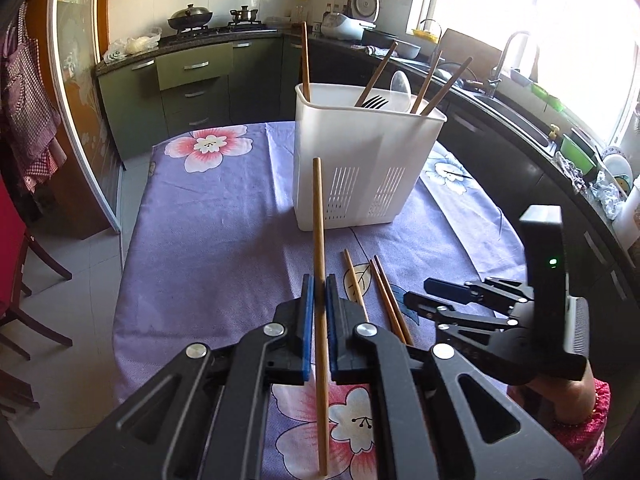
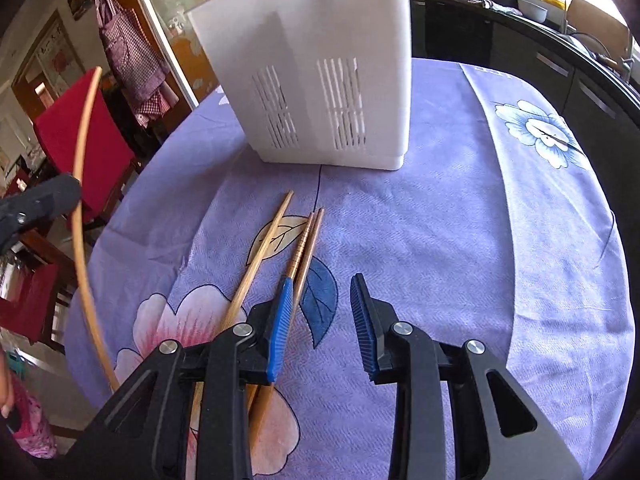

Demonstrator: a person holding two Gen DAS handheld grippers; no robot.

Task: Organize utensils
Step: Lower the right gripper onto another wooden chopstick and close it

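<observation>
The surface [image 1: 208, 240] is a table under a purple cloth printed with pink and blue flowers, standing in a kitchen with dark cabinets [image 1: 188, 84], a stove with pots [image 1: 190, 16], a sink under a bright window [image 1: 516, 116], and red chairs [image 2: 84, 128] beside it. A white slotted holder [image 1: 360, 160] stands near the far edge, already carrying chopsticks, a fork and a spoon. The left tool [image 1: 319, 292] is clamped tight on one light chopstick [image 1: 319, 216], lifted off the cloth and pointing toward the holder. Three more chopsticks [image 2: 280, 256] lie together mid-surface, closer to the near edge. The right tool [image 2: 322, 292] hangs just above them, jaws partly apart and gripping nothing, its left pad over the darker pair.
</observation>
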